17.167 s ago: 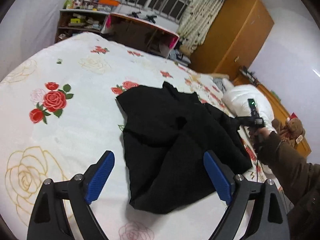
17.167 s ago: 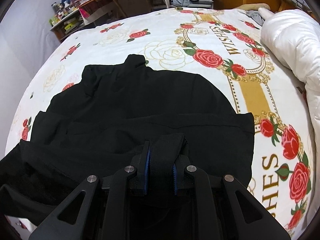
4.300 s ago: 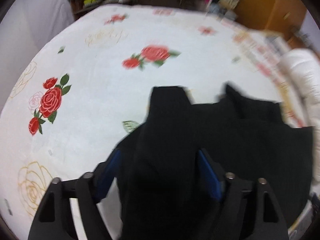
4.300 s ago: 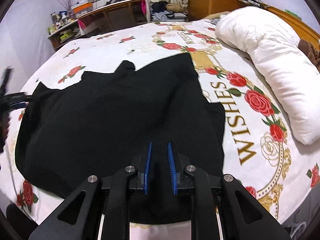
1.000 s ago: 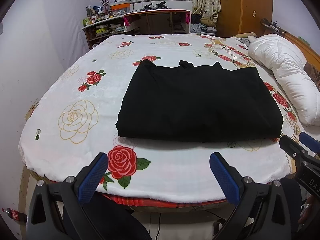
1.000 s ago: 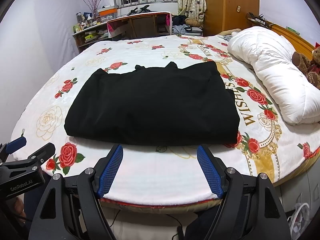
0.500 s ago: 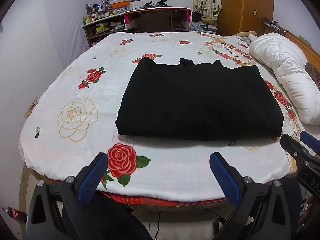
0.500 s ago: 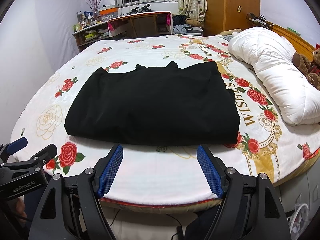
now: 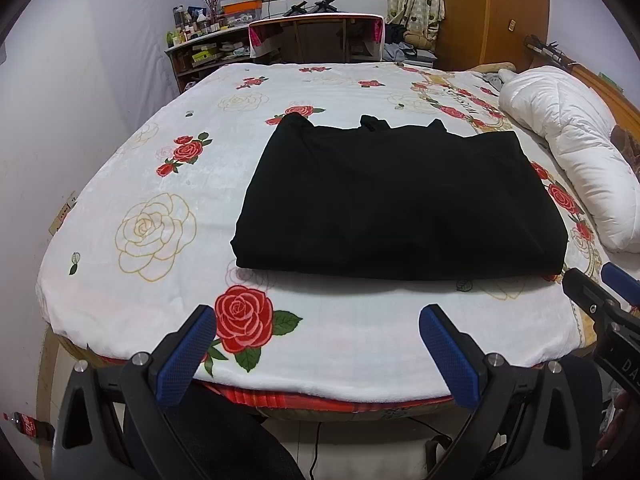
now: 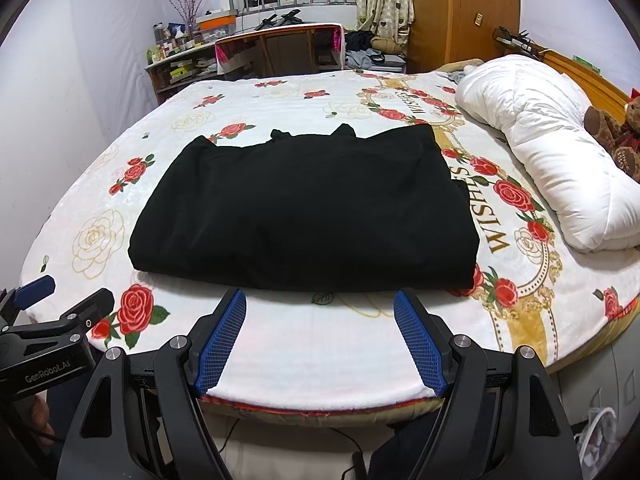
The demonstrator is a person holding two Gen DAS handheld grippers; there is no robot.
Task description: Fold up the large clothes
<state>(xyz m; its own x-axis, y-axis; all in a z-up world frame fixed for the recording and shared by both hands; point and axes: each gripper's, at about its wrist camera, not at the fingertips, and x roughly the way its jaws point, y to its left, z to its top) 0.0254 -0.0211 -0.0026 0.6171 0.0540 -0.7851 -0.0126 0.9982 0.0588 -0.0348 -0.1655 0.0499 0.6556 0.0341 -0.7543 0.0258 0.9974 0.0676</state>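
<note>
Two grippers hang side by side at the near edge of the bed, and both hold nothing. Far to the left, a shelf [image 9: 200,46] full of small bottles and boxes stands by the wall. The left gripper [image 9: 316,350] has its blue fingers [image 9: 182,354] spread wide apart, above the white blanket [image 9: 160,184] with its red and gold roses. In the middle of the blanket lies the black garment [image 9: 396,204], folded into a neat, flat block with straight edges. Little bits of cloth poke out along its far edge. It lies just ahead of both grippers and touches neither one. The right gripper [image 10: 320,340] also has its blue fingers [image 10: 420,344] spread wide, over the blanket's near edge. To the right of the garment, gold letters [image 10: 486,216] run along the blanket. Farther right, a puffy white quilt [image 10: 548,152] lies rolled up along the side of the bed. A brown teddy bear [image 10: 618,136] sits past it, at the far right.
</note>
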